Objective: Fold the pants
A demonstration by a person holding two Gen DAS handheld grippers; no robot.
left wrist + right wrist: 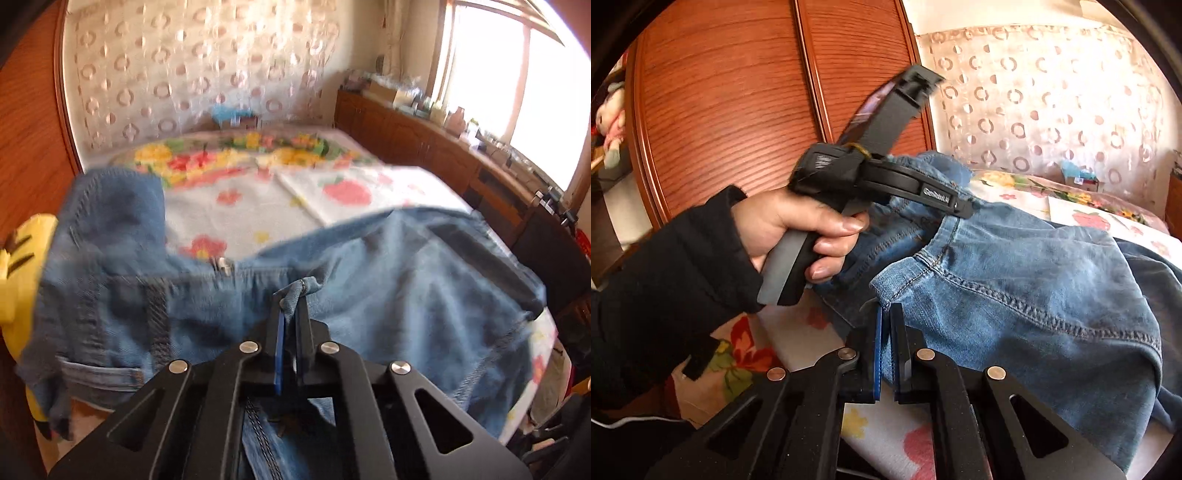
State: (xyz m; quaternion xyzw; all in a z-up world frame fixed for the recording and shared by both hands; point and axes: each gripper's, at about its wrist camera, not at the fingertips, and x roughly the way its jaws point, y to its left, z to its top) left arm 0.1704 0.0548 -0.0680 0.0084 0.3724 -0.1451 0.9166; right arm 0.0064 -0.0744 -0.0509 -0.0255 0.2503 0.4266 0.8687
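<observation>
Both black hand-held grippers clamp soft blue denim pants (388, 280): the left hand-held gripper (293, 295) pinches a bunched fold, the right hand-held gripper (886, 310) a stitched edge, above the flowered bed (240, 218).

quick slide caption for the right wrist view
Right gripper shut on the blue jeans edge over a floral bedsheet, the left hand gripping beside.
</observation>
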